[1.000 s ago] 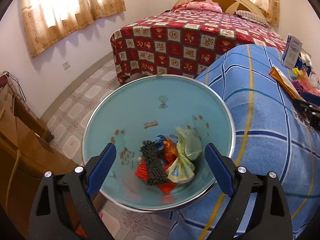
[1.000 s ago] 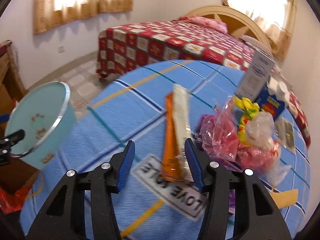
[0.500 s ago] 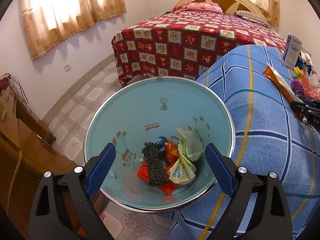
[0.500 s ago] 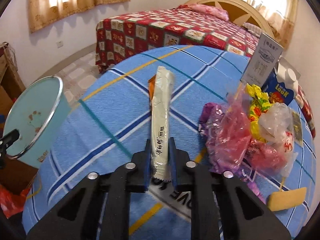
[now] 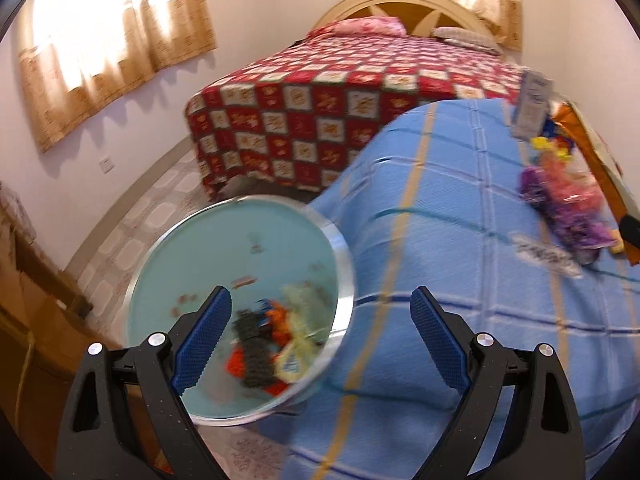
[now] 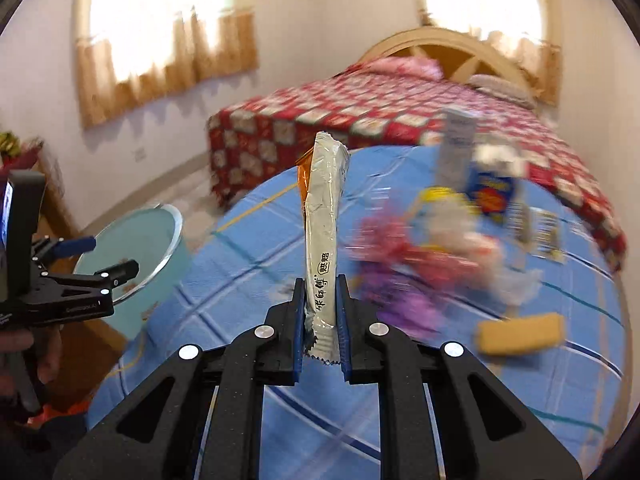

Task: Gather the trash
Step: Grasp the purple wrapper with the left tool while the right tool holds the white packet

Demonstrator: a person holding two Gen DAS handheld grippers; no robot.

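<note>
The right gripper (image 6: 321, 328) has its fingers (image 6: 298, 320) pinching the lower end of a long pale snack wrapper (image 6: 323, 224), which stands up the middle of the right wrist frame, clear of the blue checked bedspread (image 6: 248, 280) behind it (an orange edge shows at its upper left). To the right of it, a blurred heap of coloured wrappers (image 6: 424, 248) lies on the bedspread, with a blue carton (image 6: 494, 192) beyond it and a yellow block (image 6: 520, 332) at lower right. The teal bin (image 6: 136, 240) stands at mid left, beside the bedspread's edge, and the left gripper (image 6: 108, 258) juts in front of it. In the left wrist frame the left gripper (image 5: 320, 336) shows its fingers (image 5: 204, 336) spread wide with nothing between them; the bin (image 5: 192, 256) at lower left holds crumpled trash (image 5: 272, 344), and a red patterned bed (image 5: 320, 120) fills the upper middle
</note>
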